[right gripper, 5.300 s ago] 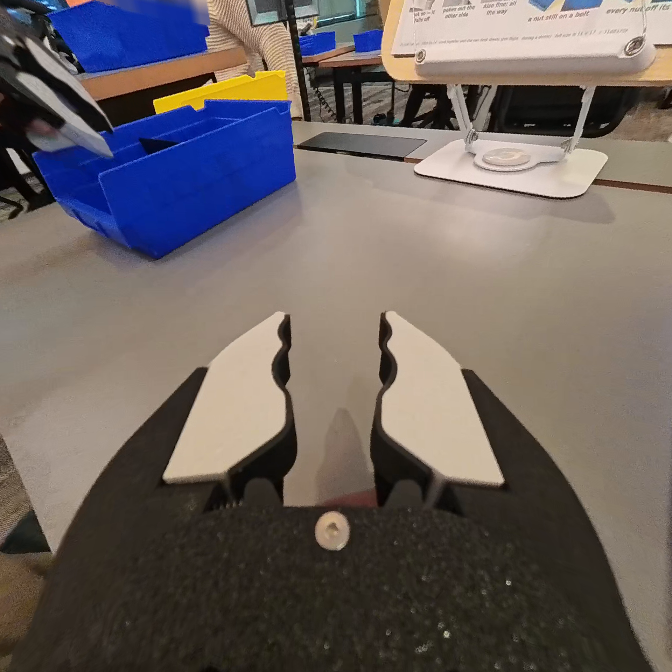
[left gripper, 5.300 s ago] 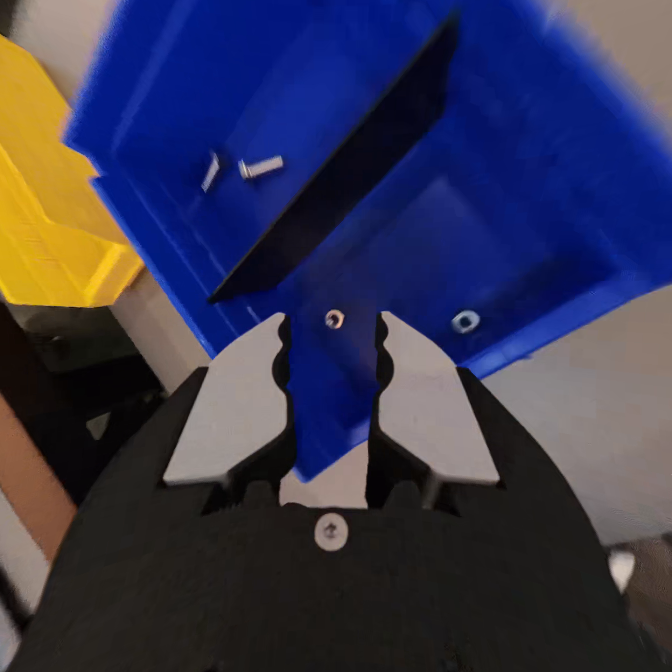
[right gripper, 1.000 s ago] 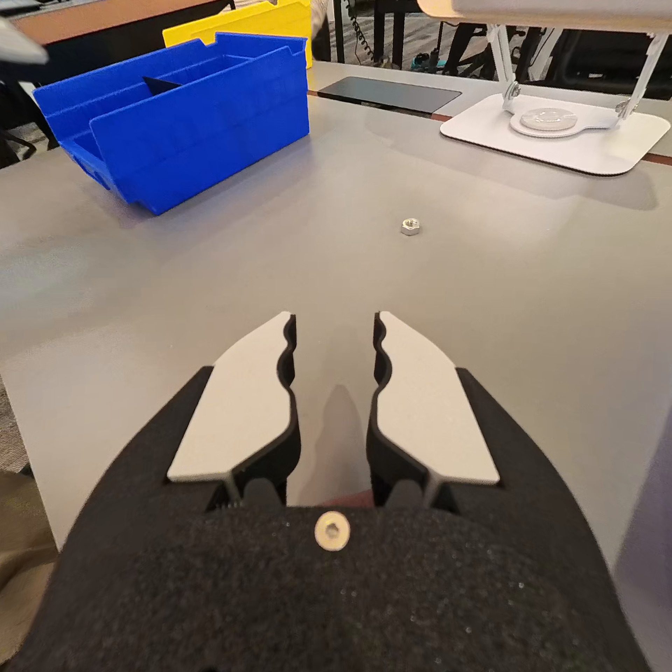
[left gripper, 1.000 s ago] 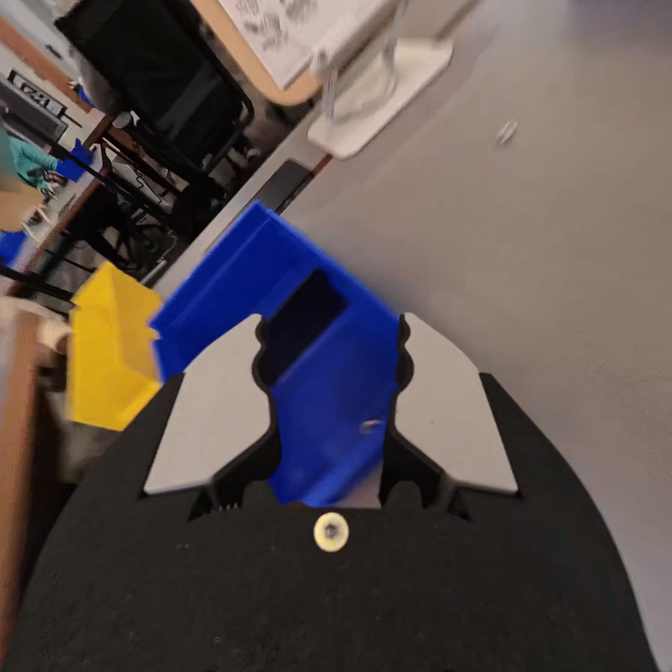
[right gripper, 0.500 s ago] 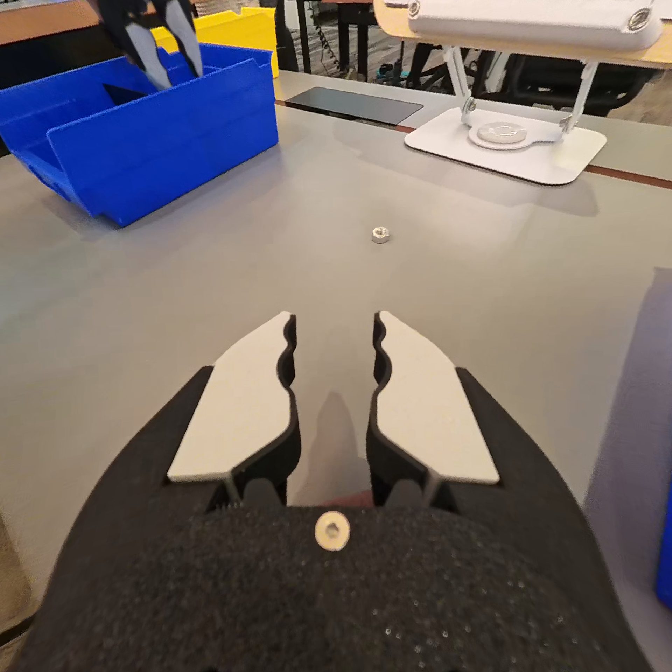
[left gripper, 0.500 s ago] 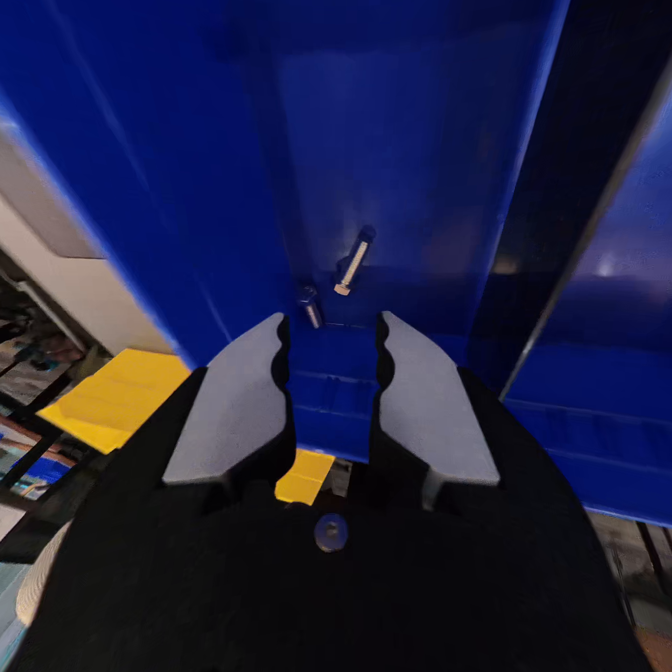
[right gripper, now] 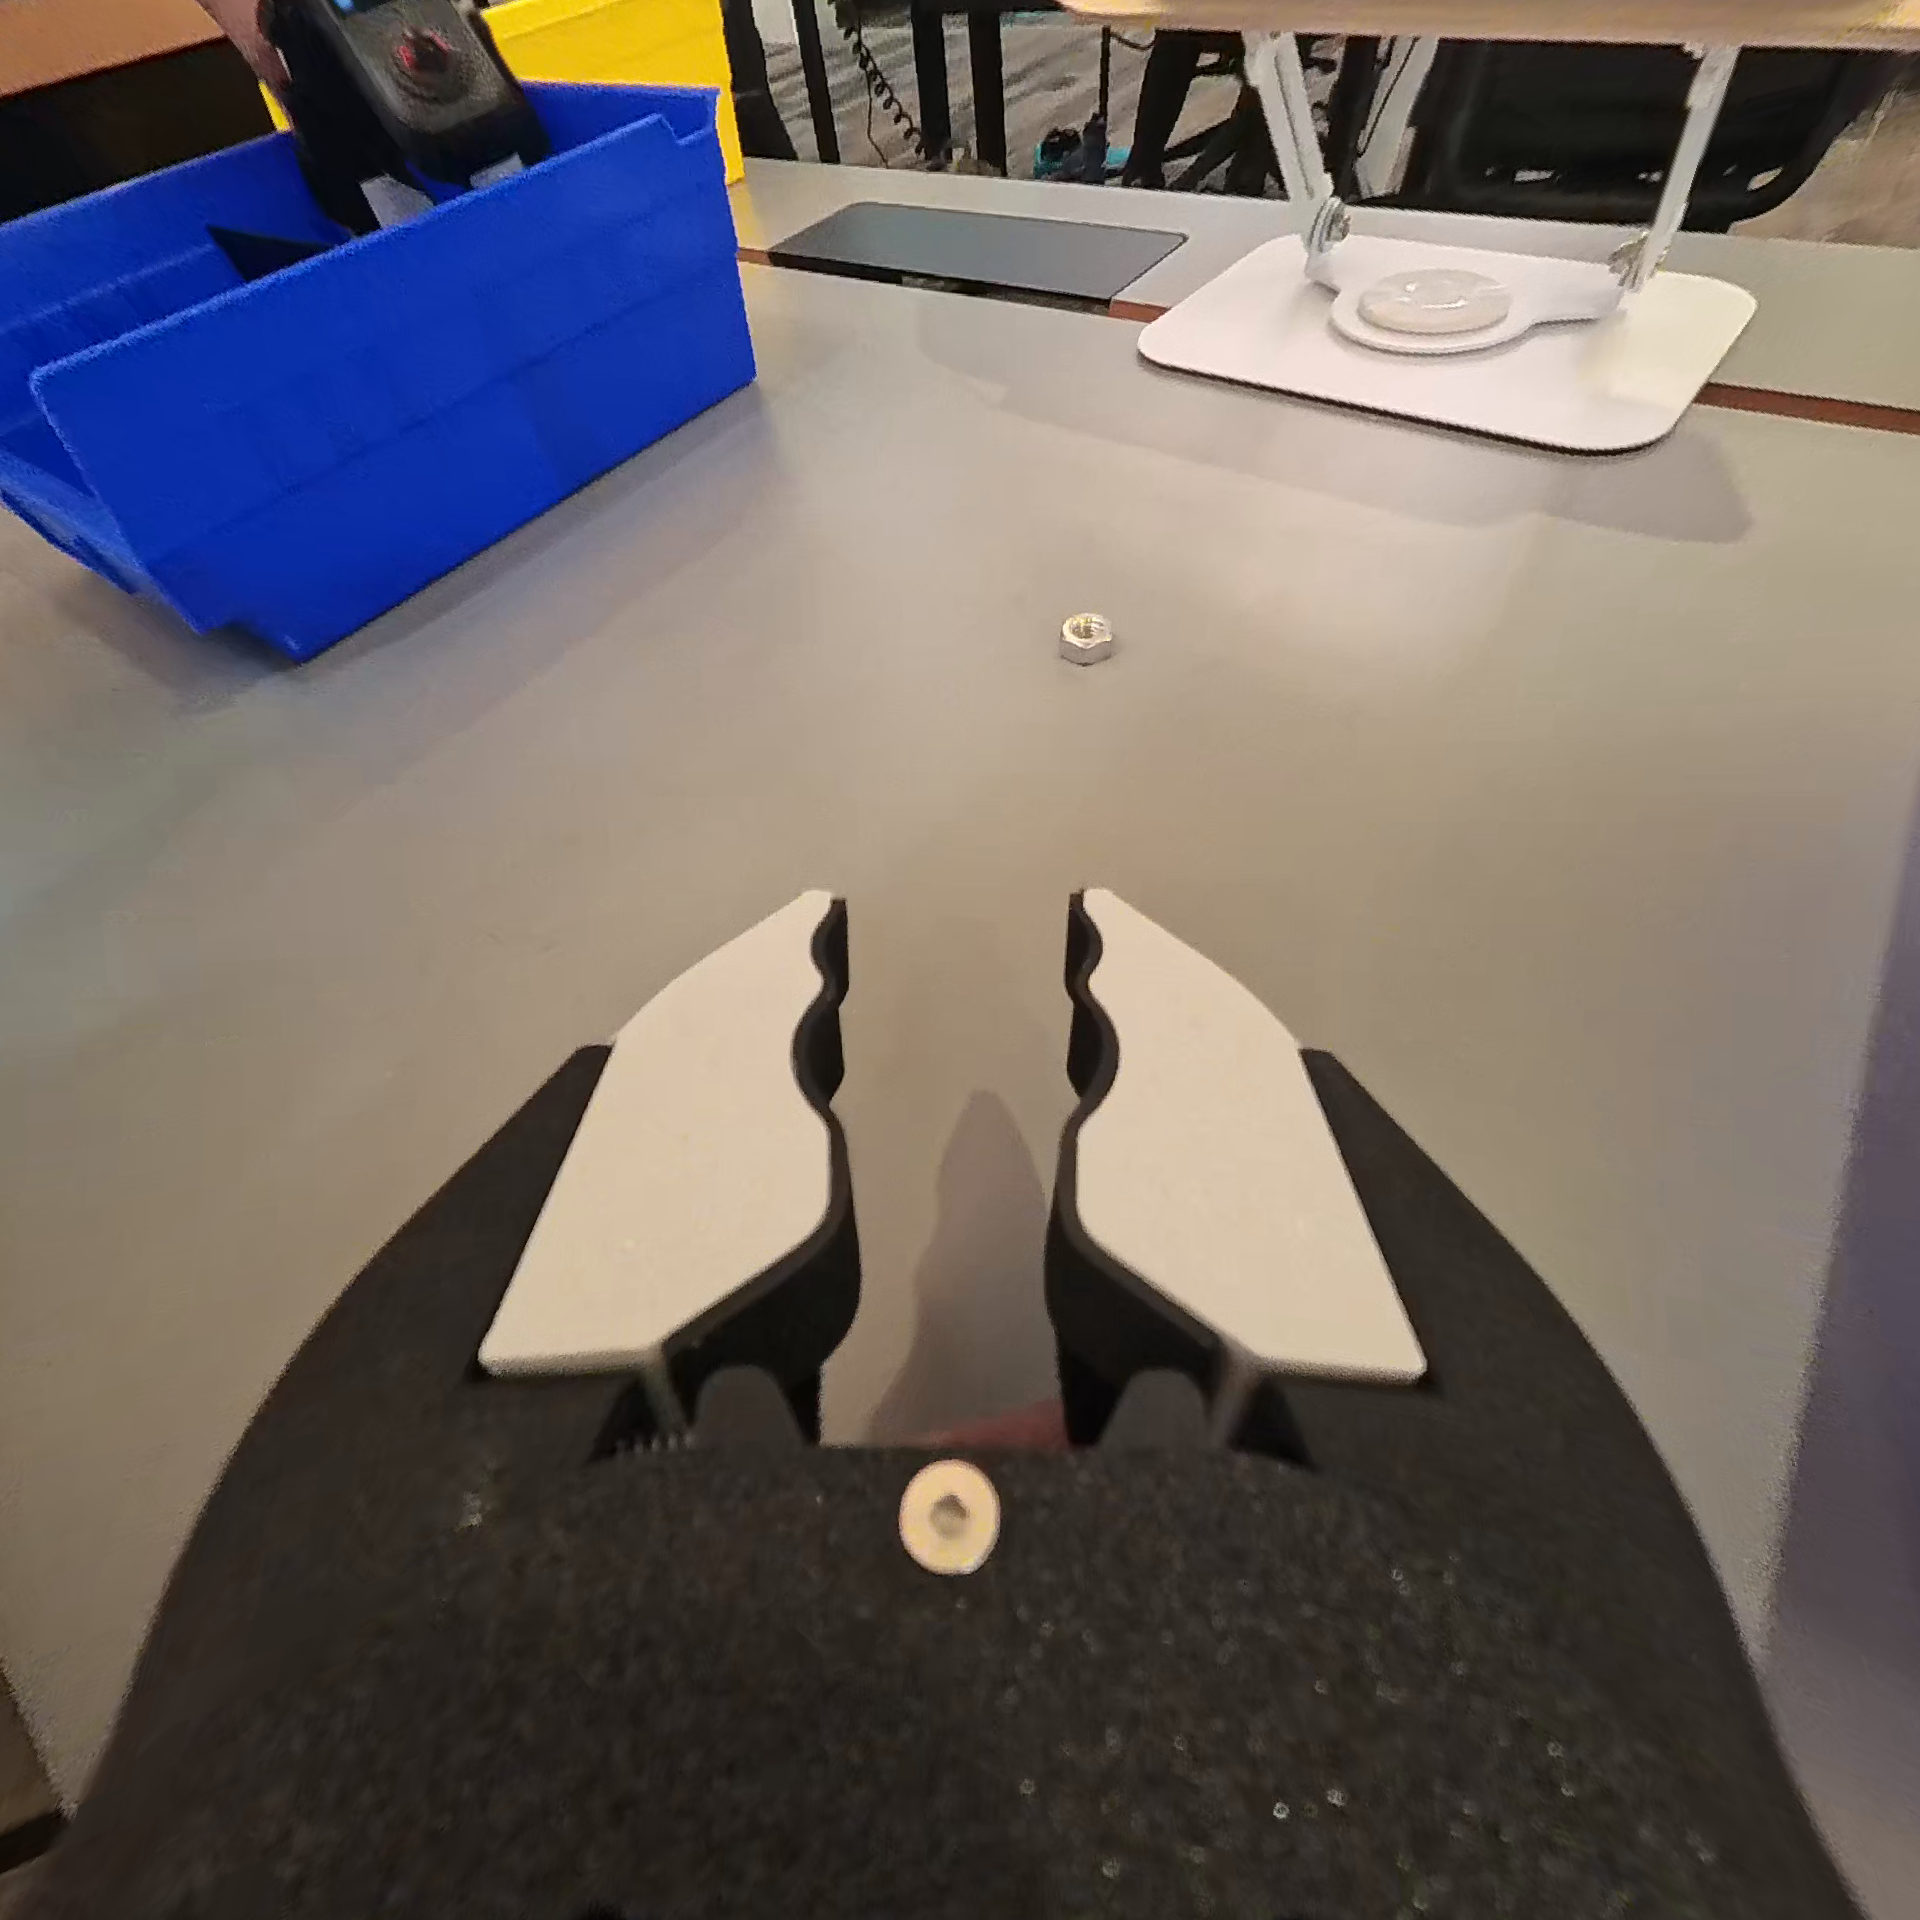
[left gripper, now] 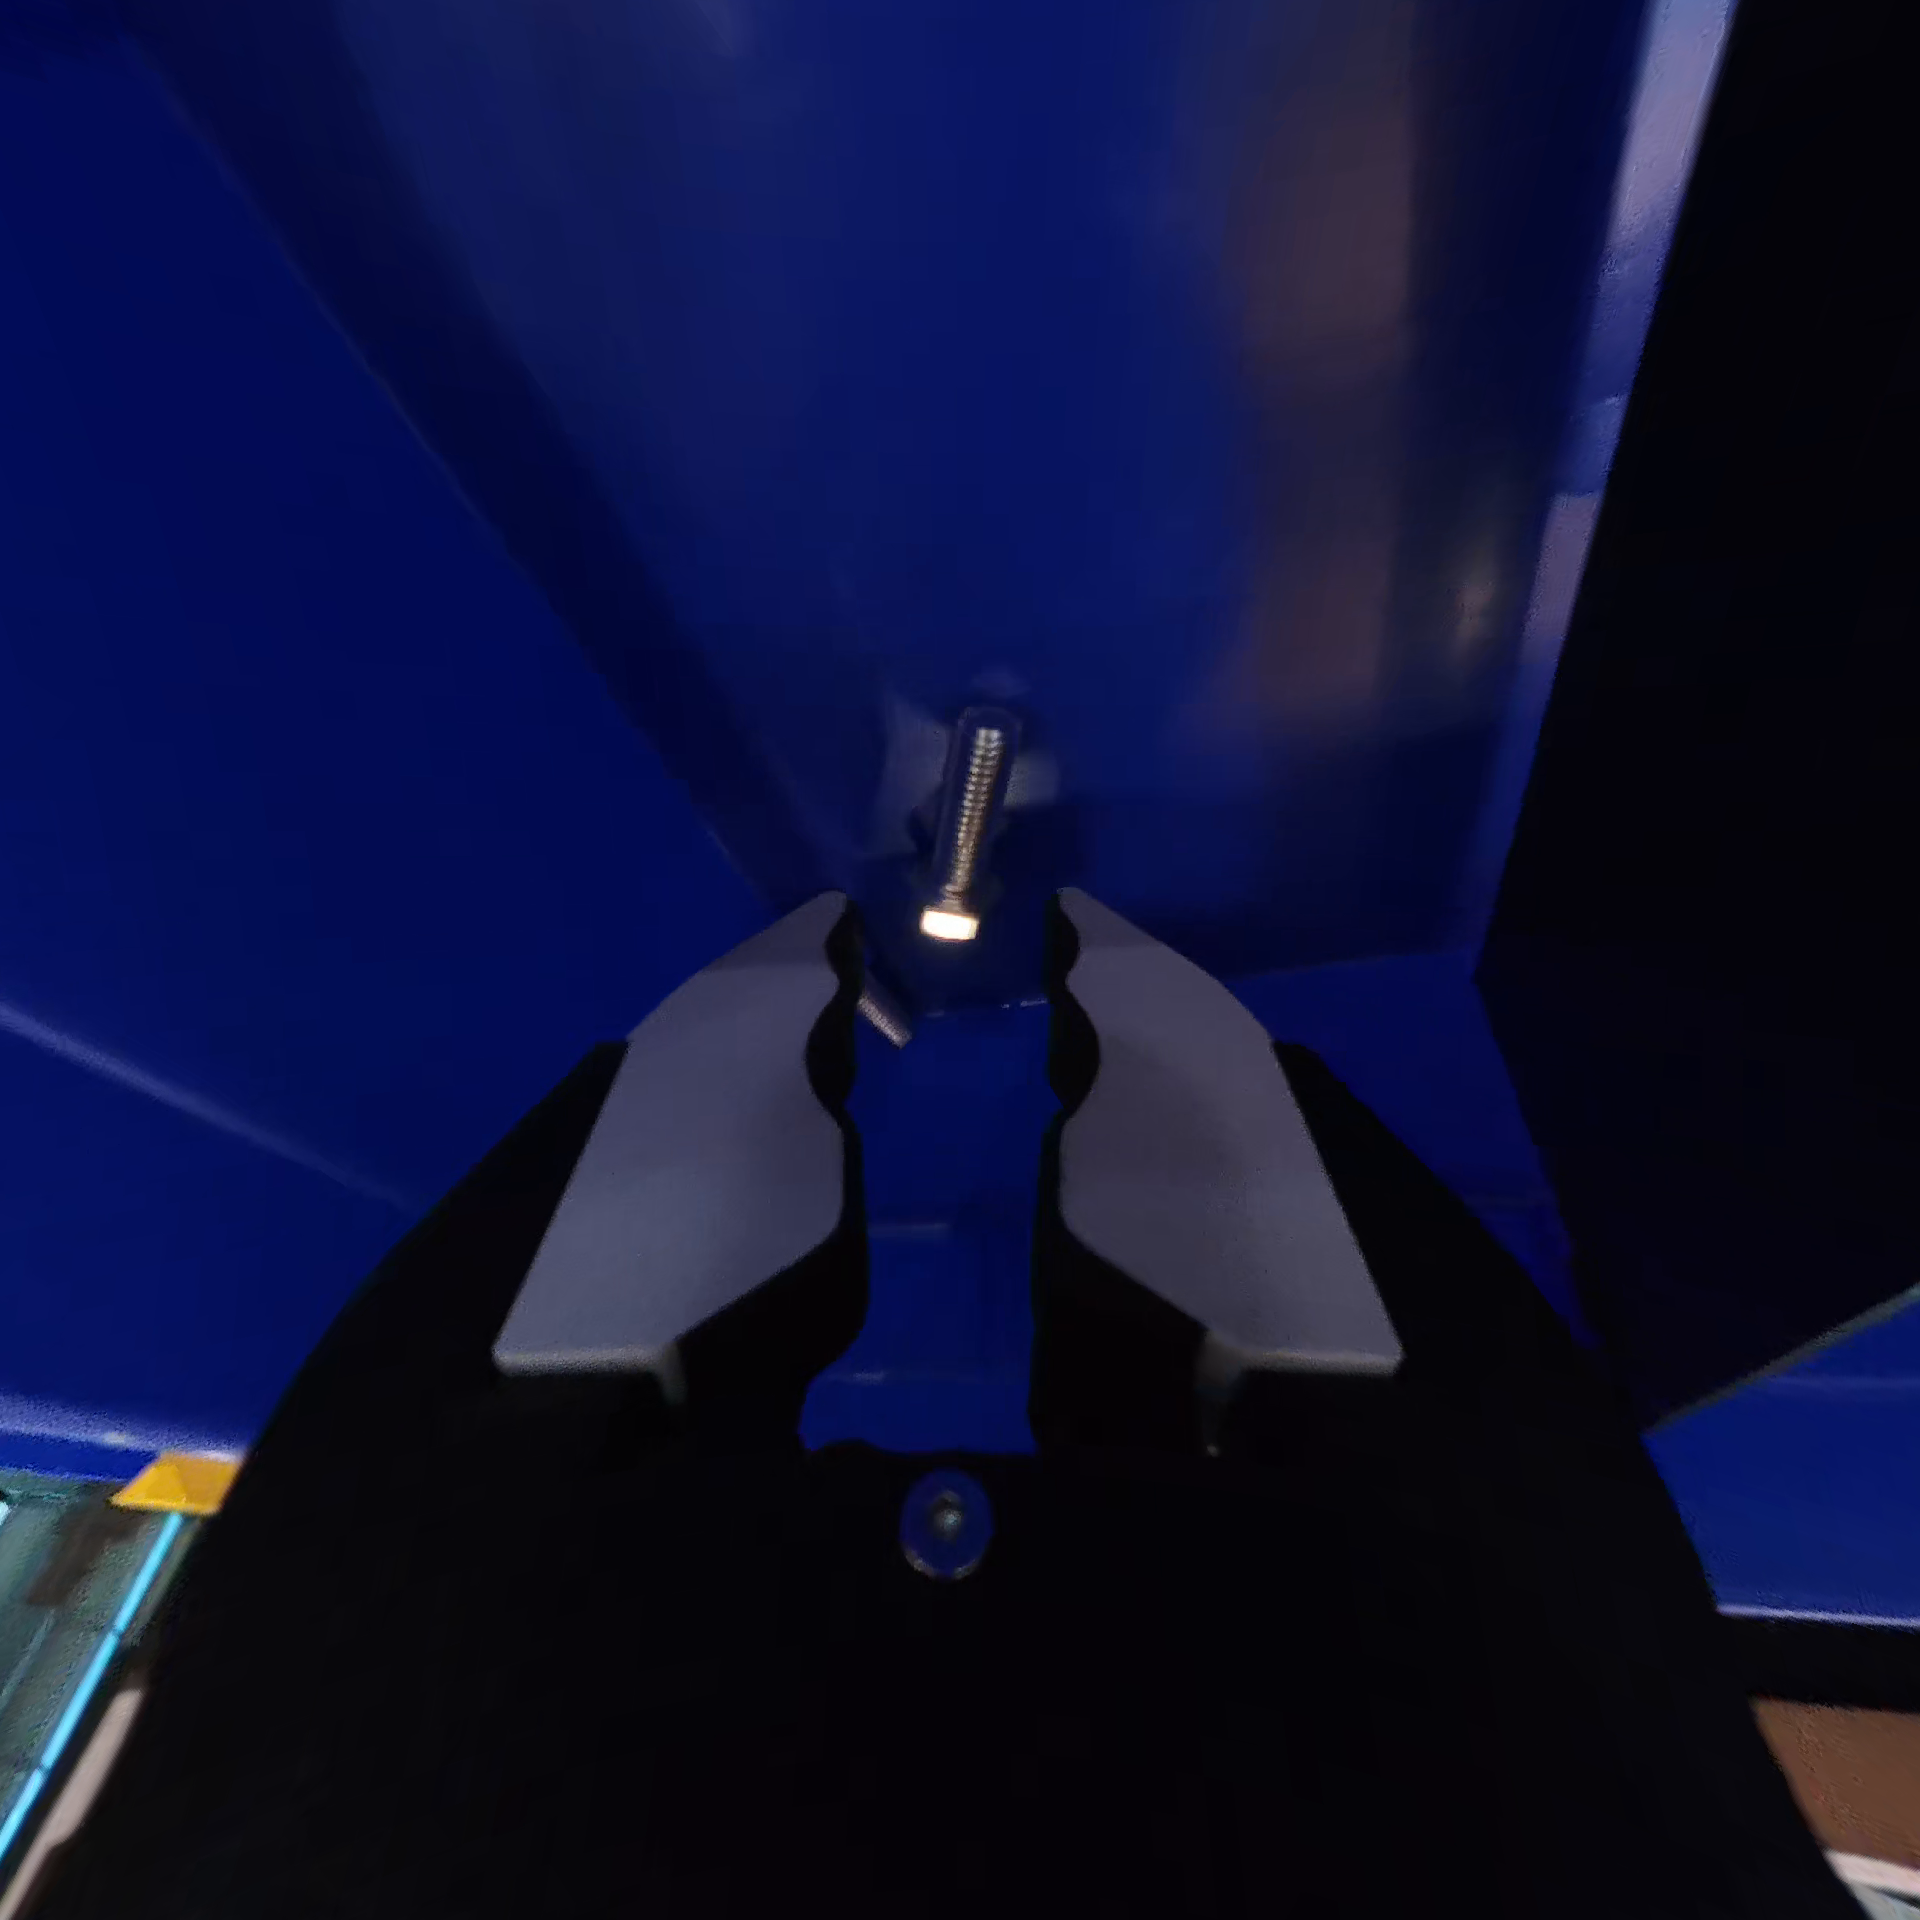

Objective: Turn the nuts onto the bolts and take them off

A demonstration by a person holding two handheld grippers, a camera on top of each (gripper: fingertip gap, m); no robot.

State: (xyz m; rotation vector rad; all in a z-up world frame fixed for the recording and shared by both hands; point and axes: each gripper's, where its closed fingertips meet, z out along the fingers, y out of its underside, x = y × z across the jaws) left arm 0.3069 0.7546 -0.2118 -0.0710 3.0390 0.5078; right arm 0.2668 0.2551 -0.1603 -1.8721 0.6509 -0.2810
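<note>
Grey table (right gripper: 1351, 831), white stand (right gripper: 1455, 343), black chairs (right gripper: 1538, 114) behind

The left wrist view is looking dim: the blue bin (left gripper: 520, 520) is filling the frame with deep shade, going nearly black along the right edge. One bright glint is flaring on the head of the bolt (left gripper: 964, 831) at centre, and the walls are smearing with soft blur. The left gripper (left gripper: 951, 925) body is sinking into black at the bottom. The right wrist view is showing bright, even light on the grey counter (right gripper: 416, 831), with a soft sheen spreading at centre. The right gripper (right gripper: 956, 904) is casting a pointed shadow between its fingers. The nut (right gripper: 1087, 640) is looking sharp; the frame edges are bending and blurring.
</note>
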